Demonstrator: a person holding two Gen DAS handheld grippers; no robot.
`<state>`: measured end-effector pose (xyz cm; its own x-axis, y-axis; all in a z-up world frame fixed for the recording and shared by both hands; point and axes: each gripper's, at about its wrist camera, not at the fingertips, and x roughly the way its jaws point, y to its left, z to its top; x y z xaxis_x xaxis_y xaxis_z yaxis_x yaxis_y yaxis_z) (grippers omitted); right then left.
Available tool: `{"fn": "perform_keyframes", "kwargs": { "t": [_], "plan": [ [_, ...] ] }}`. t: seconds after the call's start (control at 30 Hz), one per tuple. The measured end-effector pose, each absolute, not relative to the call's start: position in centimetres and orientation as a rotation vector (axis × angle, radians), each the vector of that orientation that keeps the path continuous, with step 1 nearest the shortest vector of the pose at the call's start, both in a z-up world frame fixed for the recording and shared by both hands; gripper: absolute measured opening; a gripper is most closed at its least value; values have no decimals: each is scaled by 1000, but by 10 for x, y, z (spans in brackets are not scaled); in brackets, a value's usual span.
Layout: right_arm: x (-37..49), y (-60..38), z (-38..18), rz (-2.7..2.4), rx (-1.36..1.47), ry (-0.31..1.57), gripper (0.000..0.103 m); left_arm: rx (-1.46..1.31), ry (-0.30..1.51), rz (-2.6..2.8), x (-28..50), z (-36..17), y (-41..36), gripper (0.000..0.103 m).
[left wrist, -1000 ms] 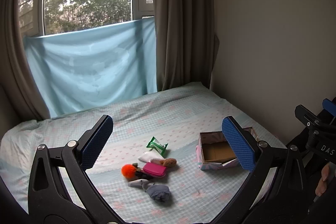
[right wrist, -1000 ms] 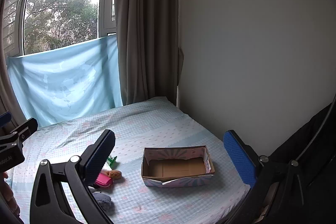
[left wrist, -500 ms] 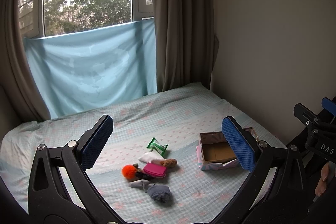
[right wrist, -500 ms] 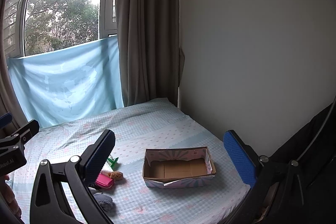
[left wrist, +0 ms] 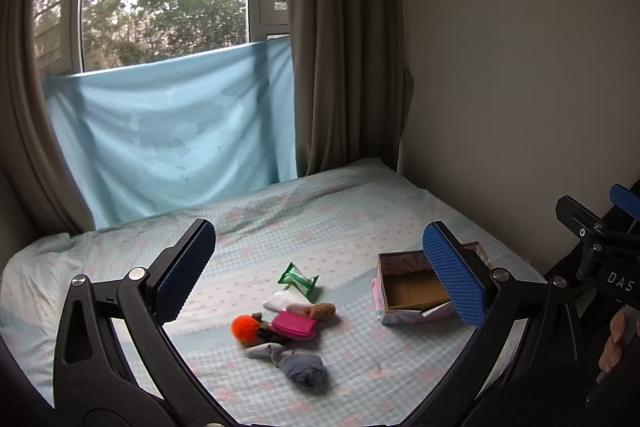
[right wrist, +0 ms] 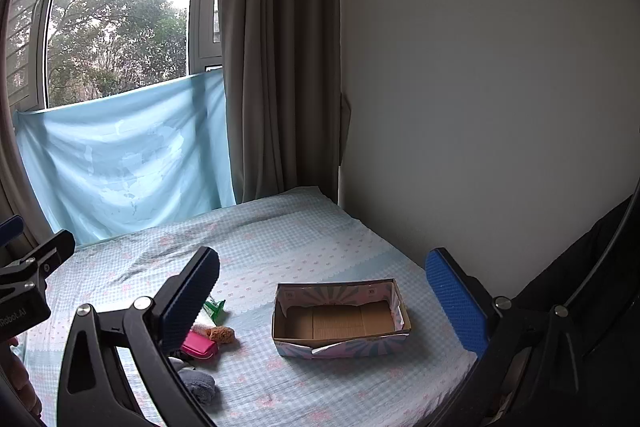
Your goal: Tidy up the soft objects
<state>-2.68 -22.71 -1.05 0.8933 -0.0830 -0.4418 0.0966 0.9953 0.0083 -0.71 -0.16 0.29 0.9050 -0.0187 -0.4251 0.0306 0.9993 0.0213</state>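
Note:
A small pile of soft things lies on the bed: an orange pompom, a pink pouch, a brown plush, a grey sock, a white cloth and a green packet. An open, empty cardboard box stands to their right; it also shows in the right wrist view. My left gripper is open and empty, held above the pile. My right gripper is open and empty, held above the box.
The bed has a light blue checked sheet and fills the floor of both views. A wall runs along its right side. A window with brown curtains and a hanging blue cloth stands behind it.
Both grippers have drifted very slightly; the box sits a little further right in the right wrist view. Nothing on the bed has moved.

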Motion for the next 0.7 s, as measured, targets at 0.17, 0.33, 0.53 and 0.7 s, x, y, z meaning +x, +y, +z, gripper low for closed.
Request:
{"fn": "perform_keyframes", "kwargs": {
  "t": [0.17, 0.33, 0.53, 0.7],
  "plan": [
    [-28, -228, -12, -93, 32, 456, 103, 27, 439, -25, -7, 2, -2, 103],
    [-28, -228, -12, -93, 32, 455, 103, 23, 438, -22, -9, 2, -3, 103],
    [-28, -229, -12, -91, 33, 457, 103, 17, 439, -20, -10, 2, -4, 103],
    [-27, -231, -11, -74, 42, 458, 103, -4, 443, -14, -10, 3, -2, 103]
  ]
}}
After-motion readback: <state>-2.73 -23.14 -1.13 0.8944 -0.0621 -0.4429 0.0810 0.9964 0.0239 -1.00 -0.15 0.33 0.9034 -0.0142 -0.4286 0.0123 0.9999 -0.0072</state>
